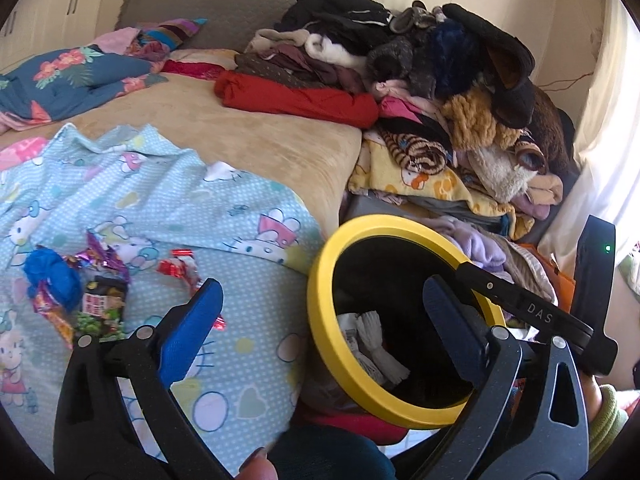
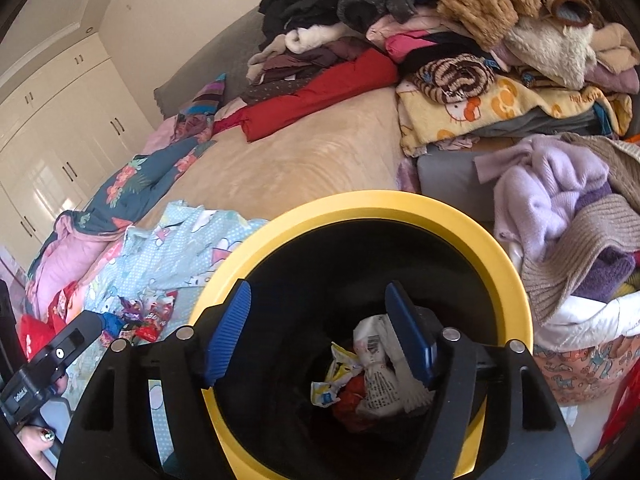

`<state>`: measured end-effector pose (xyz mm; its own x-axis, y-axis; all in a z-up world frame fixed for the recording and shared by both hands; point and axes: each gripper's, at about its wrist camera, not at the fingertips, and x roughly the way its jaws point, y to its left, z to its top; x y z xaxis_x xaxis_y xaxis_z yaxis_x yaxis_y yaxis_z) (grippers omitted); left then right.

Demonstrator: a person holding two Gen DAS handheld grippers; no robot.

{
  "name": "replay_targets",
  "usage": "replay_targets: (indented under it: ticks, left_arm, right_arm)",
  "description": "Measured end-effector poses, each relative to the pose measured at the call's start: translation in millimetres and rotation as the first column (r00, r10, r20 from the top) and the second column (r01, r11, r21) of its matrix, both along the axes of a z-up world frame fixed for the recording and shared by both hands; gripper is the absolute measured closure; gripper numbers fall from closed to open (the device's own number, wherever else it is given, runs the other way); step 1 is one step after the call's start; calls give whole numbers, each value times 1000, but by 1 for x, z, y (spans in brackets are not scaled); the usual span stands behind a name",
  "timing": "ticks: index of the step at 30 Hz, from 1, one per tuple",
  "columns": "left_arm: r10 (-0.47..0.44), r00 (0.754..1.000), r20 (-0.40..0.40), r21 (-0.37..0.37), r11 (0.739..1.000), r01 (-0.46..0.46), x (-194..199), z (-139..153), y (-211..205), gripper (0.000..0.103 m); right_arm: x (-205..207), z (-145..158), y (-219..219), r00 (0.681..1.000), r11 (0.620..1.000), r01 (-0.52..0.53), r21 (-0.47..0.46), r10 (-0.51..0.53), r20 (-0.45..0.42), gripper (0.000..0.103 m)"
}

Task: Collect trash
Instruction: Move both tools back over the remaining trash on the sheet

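Directly below your right gripper (image 2: 318, 332) sits the bin (image 2: 516, 280), black inside with a yellow rim; your fingers (image 2: 230, 332) are spread apart with nothing between them. Crumpled wrappers (image 2: 372, 376) lie at the bin's bottom. Your left gripper (image 1: 326, 328) hangs over the bin's left rim, fingers released wide, nothing gripped. Left of the bin, on the blue cartoon-print sheet (image 1: 224, 216), a cluster of candy wrappers (image 1: 100, 284) remains, with a blue crumpled piece (image 1: 52, 276) among them. Farther back: the tan blanket (image 1: 256, 128) on the bed, then a pile of clothes (image 1: 420, 80) to the right.
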<state>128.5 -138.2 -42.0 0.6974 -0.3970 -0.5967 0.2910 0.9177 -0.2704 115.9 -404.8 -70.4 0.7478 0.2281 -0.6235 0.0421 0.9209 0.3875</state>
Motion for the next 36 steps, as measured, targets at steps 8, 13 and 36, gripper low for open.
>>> replay_targets:
  ticks: [8,13,36]
  left_arm:
    - [47,997,69,26,998,-48,-9,14,19,11]
    - [71,993,99,35,997,-75,-12,22,30,11]
    - [226,962,150,-24,974,-225,-13,38,98,11]
  right_arm:
    - [-4,14,22,999,999,-33,-16,34,43,34]
    - [-9,26,37,995,998,-57,-24,58,82,32]
    - [-24,47,122,966,974,-203,-99,216,142,27]
